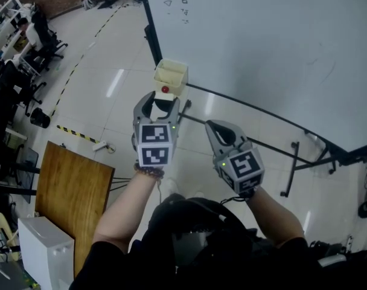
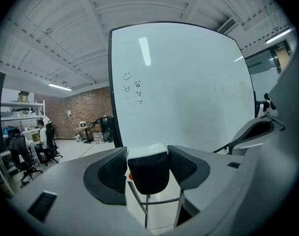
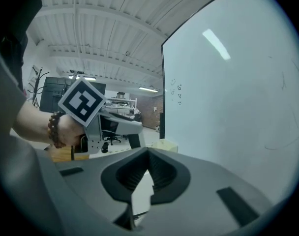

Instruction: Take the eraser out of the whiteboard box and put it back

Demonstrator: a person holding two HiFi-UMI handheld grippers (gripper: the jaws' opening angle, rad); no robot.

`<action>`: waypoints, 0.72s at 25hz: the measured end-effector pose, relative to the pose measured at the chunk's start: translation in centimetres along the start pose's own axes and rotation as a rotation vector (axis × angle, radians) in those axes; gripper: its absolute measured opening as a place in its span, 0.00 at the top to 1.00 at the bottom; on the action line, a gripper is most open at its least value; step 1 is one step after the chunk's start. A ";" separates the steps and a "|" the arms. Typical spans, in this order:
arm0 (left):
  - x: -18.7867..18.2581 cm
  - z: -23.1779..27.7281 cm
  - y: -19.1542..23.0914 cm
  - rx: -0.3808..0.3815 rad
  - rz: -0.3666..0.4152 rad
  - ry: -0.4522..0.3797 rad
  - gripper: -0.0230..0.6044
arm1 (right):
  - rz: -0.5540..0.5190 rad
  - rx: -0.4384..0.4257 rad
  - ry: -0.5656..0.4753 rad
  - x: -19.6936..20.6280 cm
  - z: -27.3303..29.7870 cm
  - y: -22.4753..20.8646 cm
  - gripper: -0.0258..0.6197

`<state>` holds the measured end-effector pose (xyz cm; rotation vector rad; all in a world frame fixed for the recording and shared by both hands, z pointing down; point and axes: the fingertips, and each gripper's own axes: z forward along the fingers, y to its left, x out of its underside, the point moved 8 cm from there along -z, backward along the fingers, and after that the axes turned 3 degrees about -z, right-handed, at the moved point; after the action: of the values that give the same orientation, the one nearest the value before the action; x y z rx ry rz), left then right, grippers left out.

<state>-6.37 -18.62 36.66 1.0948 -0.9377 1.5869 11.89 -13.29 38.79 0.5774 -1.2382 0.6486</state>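
Head view: the left gripper (image 1: 162, 103) sits just short of the cream open-topped whiteboard box (image 1: 171, 72); a misjudged return could knock its rim. Left gripper view: its fingers clamp the black, white-backed eraser (image 2: 148, 173), and any slackening would drop it. Right gripper view: the right gripper (image 3: 148, 156) is clenched on nothing.

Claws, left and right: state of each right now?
Left claw: closed on the eraser.
Right claw: closed, nothing between its jaws.
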 end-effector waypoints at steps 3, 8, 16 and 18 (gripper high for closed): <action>0.3 -1.4 0.0 0.003 0.001 -0.001 0.56 | -0.004 -0.003 0.000 -0.1 -0.2 0.9 0.92; 1.0 -3.6 0.7 0.021 -0.010 -0.008 0.56 | -0.022 -0.008 -0.011 -0.7 0.0 3.1 0.92; 2.0 -6.8 2.5 0.096 -0.010 -0.024 0.56 | -0.031 0.051 -0.005 -1.9 0.2 7.3 0.92; 2.2 -7.8 3.1 0.117 -0.007 -0.028 0.56 | -0.034 0.071 -0.005 -2.1 0.2 8.5 0.92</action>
<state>-11.34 -11.57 36.15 1.2031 -0.8674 1.6415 5.16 -7.87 37.24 0.6584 -1.2115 0.6649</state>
